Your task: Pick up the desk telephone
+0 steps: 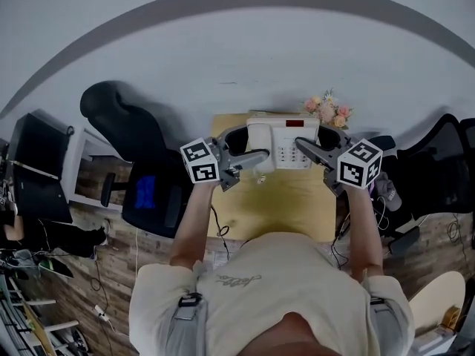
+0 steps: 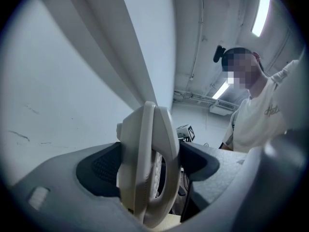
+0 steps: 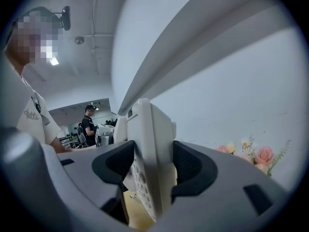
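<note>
My left gripper (image 1: 254,144) is clamped on the handset end of the desk telephone (image 1: 280,144), whose pale body fills the gap between the dark pads (image 2: 102,169). My right gripper (image 1: 309,139) is closed on the keypad end, with buttons showing against the inner jaw. So the phone is held from both sides at the back of the yellow desk (image 1: 297,206), near the flowers (image 1: 328,110). The grasp looks done. I can't tell whether the base has left the desktop, as its underside is hidden. What's left is a level lift.
</note>
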A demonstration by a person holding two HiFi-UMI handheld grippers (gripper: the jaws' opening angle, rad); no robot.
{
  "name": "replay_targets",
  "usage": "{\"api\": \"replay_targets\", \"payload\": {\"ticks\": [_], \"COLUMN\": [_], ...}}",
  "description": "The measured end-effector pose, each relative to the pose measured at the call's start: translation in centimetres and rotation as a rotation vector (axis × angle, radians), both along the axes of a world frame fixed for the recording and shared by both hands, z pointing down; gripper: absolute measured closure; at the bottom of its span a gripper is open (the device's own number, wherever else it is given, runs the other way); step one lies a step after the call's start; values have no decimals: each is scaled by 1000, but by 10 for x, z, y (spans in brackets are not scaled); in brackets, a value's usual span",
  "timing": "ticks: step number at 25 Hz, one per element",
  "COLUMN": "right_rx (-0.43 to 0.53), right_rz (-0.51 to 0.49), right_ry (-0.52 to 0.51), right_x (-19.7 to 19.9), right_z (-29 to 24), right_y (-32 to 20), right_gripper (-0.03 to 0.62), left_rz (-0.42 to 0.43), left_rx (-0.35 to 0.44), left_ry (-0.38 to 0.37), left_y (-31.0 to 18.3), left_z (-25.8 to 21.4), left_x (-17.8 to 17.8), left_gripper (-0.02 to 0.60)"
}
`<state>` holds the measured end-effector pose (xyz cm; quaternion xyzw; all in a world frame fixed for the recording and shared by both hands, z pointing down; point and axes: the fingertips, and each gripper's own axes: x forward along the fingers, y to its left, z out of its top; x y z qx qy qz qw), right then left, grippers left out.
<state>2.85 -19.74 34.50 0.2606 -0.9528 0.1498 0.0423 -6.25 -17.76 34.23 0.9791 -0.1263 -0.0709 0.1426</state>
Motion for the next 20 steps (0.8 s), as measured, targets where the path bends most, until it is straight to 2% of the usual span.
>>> {"api": "replay_targets", "payload": {"ticks": [20], "right_rx": [-21], "right_rz": [-5], "right_ry": [0], "right_x": [0], "right_z": [10], "right_y": [-13], "right_gripper": [359], "left_rz": [-7], "left_rx": [-13], "left_ry": [-6], "left_y": [-13], "left_z": [9], "left_x": [0], "left_gripper": [210]}}
